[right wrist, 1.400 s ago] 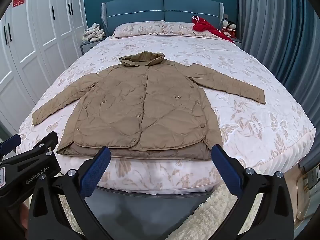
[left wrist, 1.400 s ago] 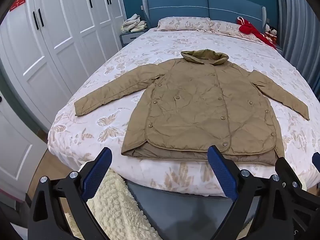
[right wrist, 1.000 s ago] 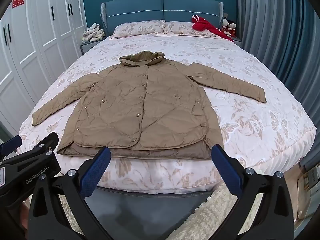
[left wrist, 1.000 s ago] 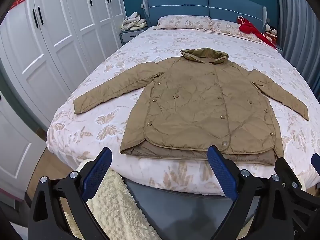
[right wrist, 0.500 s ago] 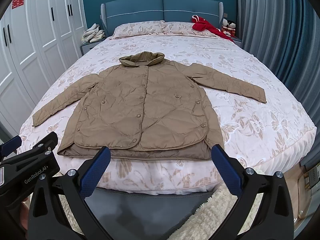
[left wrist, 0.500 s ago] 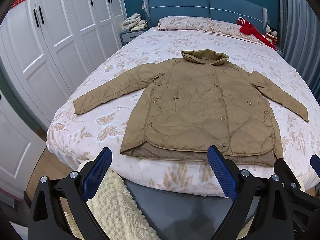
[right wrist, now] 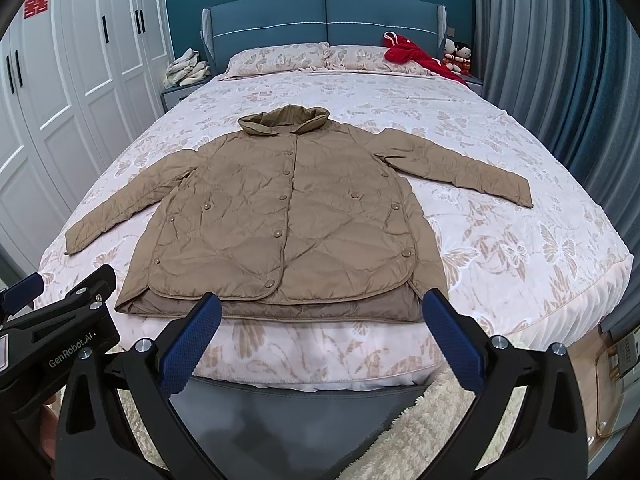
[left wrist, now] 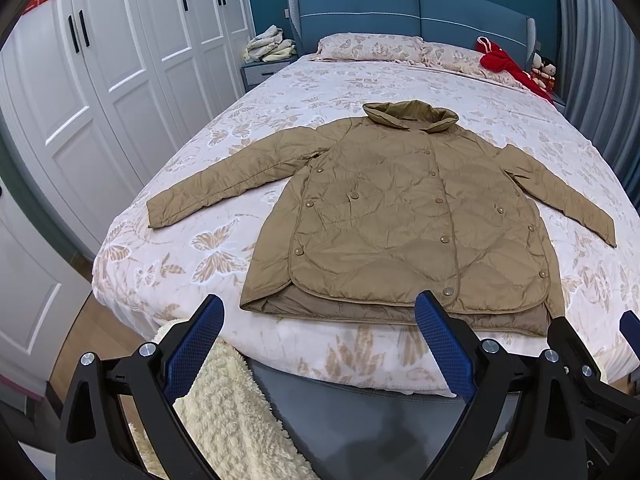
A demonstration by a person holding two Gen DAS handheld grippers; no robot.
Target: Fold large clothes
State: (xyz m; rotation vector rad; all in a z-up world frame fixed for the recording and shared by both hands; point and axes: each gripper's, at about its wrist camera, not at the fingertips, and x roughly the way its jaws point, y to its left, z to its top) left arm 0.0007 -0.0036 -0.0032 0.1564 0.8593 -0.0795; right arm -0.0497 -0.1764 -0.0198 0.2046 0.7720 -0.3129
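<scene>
A tan quilted jacket lies flat and buttoned on the floral bed, collar toward the headboard, both sleeves spread outward, hem near the foot edge. My left gripper hovers just short of the foot of the bed, open, nothing between its blue-padded fingers. My right gripper hangs beside it at the same edge, also open and empty. The left gripper's body shows at the lower left of the right wrist view.
White wardrobe doors run along the left. Blue curtains hang on the right. Pillows, a red garment and dolls lie by the headboard. A nightstand with folded cloths stands at left. A cream fluffy rug covers the floor below.
Both views have crept slightly closer to the bed; the jacket lies as before and both grippers stay open.
</scene>
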